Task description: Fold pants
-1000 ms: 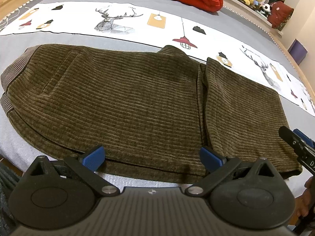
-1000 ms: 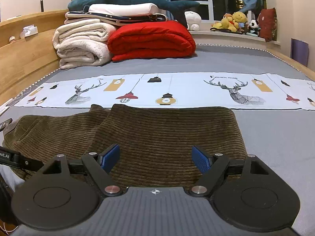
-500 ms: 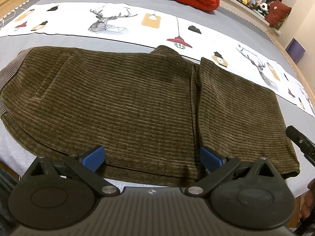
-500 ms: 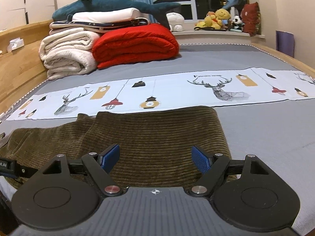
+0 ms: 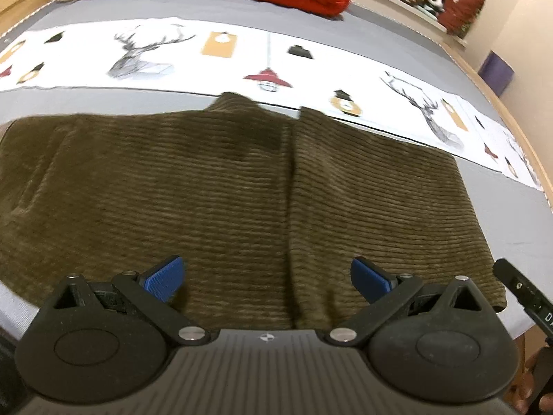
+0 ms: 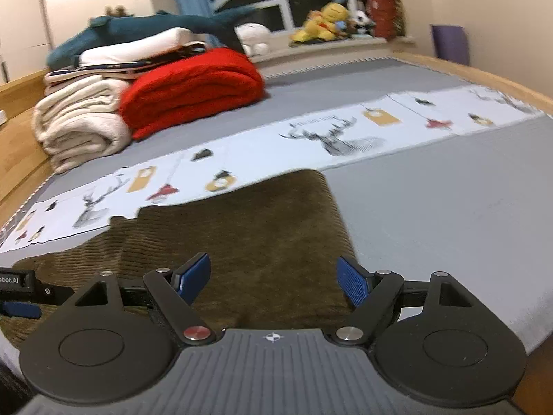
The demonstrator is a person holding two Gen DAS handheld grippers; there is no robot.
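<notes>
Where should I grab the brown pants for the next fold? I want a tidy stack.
Probably take the pants by the near hem corners, coming in from the bed's front edge: they lie flat, already folded over, and both open grippers, left gripper and right gripper, face that edge.

Your left view cuts off the pants (image 5: pixel 214 186) at the left edge, and the gripper body hides their near hem. Your right view is smeared with blur: the toys (image 6: pixel 325 22) on the sill and the printed cloth strip (image 6: pixel 345 131) lose their detail.
</notes>
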